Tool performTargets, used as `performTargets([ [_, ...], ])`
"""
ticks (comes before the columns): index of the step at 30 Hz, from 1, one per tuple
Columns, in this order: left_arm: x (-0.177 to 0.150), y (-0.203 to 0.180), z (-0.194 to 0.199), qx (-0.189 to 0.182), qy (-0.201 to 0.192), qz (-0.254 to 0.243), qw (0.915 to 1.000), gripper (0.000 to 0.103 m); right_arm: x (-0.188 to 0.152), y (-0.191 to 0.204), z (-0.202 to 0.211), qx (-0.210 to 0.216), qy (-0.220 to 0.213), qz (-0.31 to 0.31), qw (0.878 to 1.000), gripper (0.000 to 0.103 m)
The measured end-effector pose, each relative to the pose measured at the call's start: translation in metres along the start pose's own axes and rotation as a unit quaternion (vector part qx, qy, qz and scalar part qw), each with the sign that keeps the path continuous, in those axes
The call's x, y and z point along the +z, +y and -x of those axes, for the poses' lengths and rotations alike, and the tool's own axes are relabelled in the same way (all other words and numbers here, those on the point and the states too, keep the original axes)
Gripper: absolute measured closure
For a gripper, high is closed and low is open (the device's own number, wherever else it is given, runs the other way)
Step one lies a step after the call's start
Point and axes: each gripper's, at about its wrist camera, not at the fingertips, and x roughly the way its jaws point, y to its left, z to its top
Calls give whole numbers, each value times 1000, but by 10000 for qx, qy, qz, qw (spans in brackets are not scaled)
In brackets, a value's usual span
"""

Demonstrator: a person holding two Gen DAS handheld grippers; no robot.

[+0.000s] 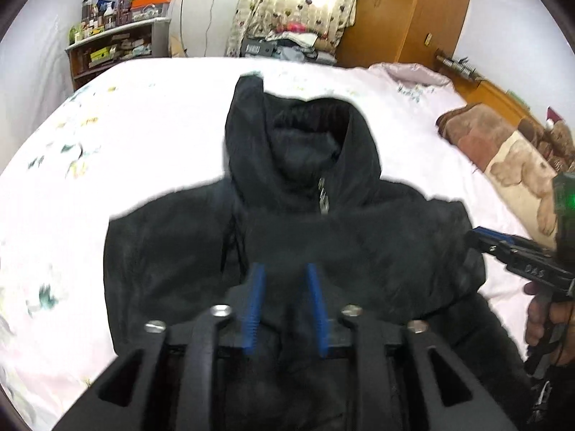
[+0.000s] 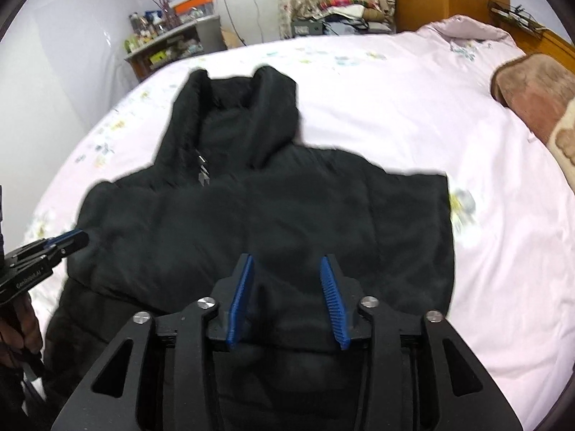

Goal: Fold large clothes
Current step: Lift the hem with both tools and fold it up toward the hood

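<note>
Two hand-held grippers hang over a black jacket on the bed: left hand-held gripper and right hand-held gripper, both with jaws apart, nothing clamped. Sides look folded in; hood beyond both is unfolded. The hem beneath is cut off; frames are blurred.

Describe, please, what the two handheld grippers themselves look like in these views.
Both the left gripper and the right gripper are matte black frames with triangular cutouts, silver round screws at the linkages and two ribbed blue finger pads. White lettering marks their sides, and a green light glows above the right one.
</note>
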Motion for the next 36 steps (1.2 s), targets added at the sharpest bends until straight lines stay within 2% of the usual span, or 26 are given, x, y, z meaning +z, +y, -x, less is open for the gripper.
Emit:
performTargets([
  [1,10,0,1,-9,-62,-27,10000,57,8,4,-1,50,-33,13,10000,60],
  [4,38,4,-3,-12,-192,-63,9998,48,38,15,-6,12,-143,173,9997,60],
  [8,80,14,-25,21,-213,-83,9997,45,77,18,-20,61,-232,243,9994,60],
  [10,98,22,-41,6,-164,-23,9999,44,96,19,-32,-31,-268,292,9992,60],
  [17,150,50,-112,143,100,381,9991,44,150,9,-85,127,-99,175,9997,60],
  [23,163,62,-171,346,431,495,9972,44,172,-12,-143,315,262,-317,9987,60],
  [25,162,63,-187,293,514,543,9968,45,175,-19,-161,327,390,-459,9976,60],
  [27,160,63,-198,197,603,572,9963,59,178,-25,-175,345,503,-600,9963,60],
  [28,158,63,-203,150,663,588,9960,82,178,-26,-182,410,565,-663,9954,60],
  [29,157,62,-208,123,739,592,9954,94,178,-26,-184,439,620,-692,9947,61],
  [30,155,61,-208,117,734,590,9955,96,178,-26,-187,463,671,-711,9941,83],
  [31,154,60,-204,90,628,547,9965,100,177,-25,-187,510,673,-700,9940,96],
  [36,150,58,-153,-108,41,496,9987,101,172,-18,-150,658,235,-568,9959,97],
])
